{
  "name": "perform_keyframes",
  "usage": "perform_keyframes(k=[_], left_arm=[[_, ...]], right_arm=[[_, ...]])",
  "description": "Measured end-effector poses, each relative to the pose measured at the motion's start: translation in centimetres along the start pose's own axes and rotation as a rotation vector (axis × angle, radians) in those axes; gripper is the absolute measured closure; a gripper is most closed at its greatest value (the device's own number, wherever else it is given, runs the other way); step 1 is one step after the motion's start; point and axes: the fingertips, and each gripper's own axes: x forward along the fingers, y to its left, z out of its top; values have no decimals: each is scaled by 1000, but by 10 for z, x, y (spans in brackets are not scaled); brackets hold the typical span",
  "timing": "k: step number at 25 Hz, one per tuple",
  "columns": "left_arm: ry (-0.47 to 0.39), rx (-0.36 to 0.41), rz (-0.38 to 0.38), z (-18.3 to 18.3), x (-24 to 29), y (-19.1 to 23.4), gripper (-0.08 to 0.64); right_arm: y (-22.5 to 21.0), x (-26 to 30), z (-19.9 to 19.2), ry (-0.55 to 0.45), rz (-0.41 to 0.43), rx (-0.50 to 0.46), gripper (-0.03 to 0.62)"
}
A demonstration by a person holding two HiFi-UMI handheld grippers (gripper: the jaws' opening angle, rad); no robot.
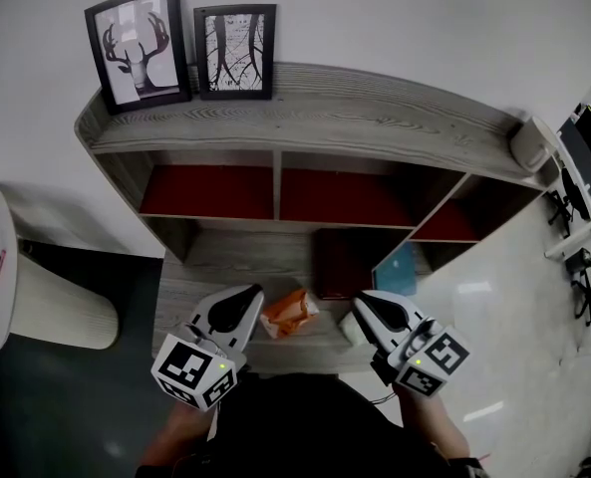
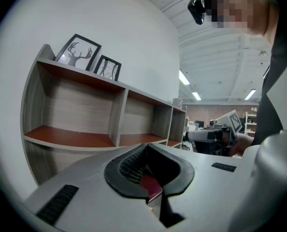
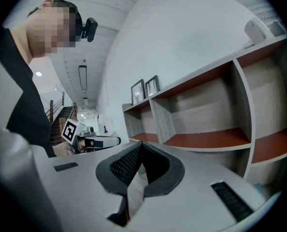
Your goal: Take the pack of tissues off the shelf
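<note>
Fingers (image 2: 129, 167) of the left gripper (image 1: 249, 295) meet at their tips and grip nothing; the right gripper (image 1: 361, 307) is likewise closed and empty. Only the head view shows the pack of tissues (image 1: 289, 313): orange, crinkled, lying at lower centre on a board of the shelf (image 1: 305, 108), between both grippers. Both gripper views show red-floored compartments instead. Right of centre, a lower compartment holds a dark red object (image 1: 340, 262) and a teal item (image 1: 396, 269).
</note>
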Motion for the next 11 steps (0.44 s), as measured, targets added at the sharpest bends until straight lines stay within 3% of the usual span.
perform_keyframes(k=[11], left_arm=[[-1,3,-2,-1,0,-3,543]], right_arm=[[-1,-2,-3,-1,-2,8,575]])
